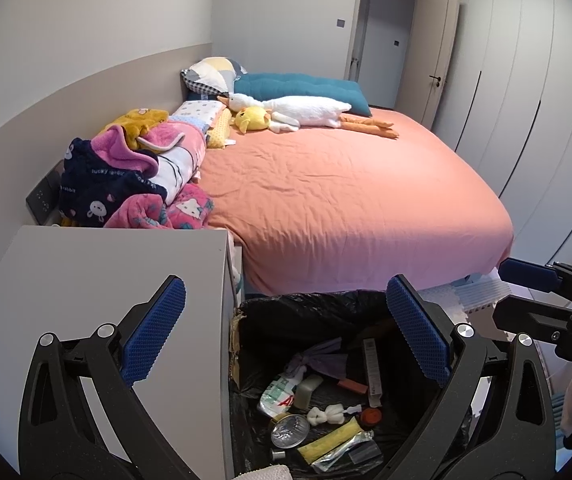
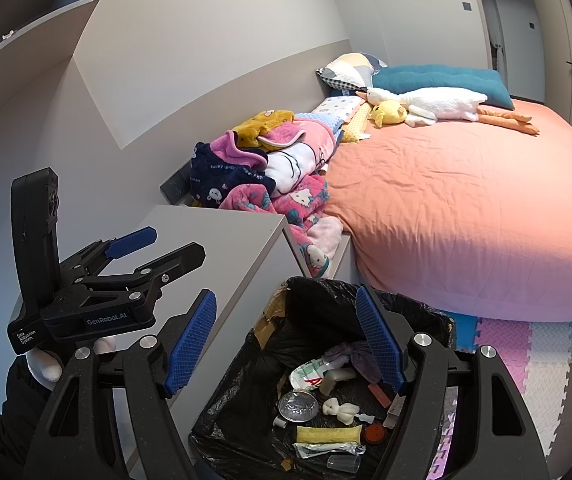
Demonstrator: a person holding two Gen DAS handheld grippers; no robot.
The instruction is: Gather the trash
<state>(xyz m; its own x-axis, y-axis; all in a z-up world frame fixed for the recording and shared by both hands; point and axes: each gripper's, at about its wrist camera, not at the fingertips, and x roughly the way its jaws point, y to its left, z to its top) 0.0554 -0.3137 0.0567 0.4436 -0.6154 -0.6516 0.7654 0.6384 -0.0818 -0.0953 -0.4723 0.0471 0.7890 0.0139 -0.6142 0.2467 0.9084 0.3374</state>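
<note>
A cardboard bin lined with a black bag (image 1: 306, 312) (image 2: 318, 300) stands on the floor between the nightstand and the bed. Several pieces of trash lie in it: a white plastic pouch (image 1: 279, 394) (image 2: 310, 374), a round metal lid (image 1: 290, 432) (image 2: 298, 406), a yellow wrapper (image 1: 332, 440) (image 2: 328, 435), a clear wrapper (image 2: 328, 449). My left gripper (image 1: 286, 332) is open and empty above the bin. My right gripper (image 2: 286, 344) is open and empty above the bin too. Each gripper shows in the other's view: the right one (image 1: 534, 292), the left one (image 2: 161, 248).
A grey nightstand (image 1: 97, 280) (image 2: 225, 240) stands left of the bin. The bed with an orange sheet (image 1: 346, 184) (image 2: 466, 200) carries piled blankets (image 1: 133, 184), plush toys (image 1: 298, 114) and pillows. Foam floor mats (image 2: 526, 348) lie to the right. A door (image 1: 434, 52) is at the back.
</note>
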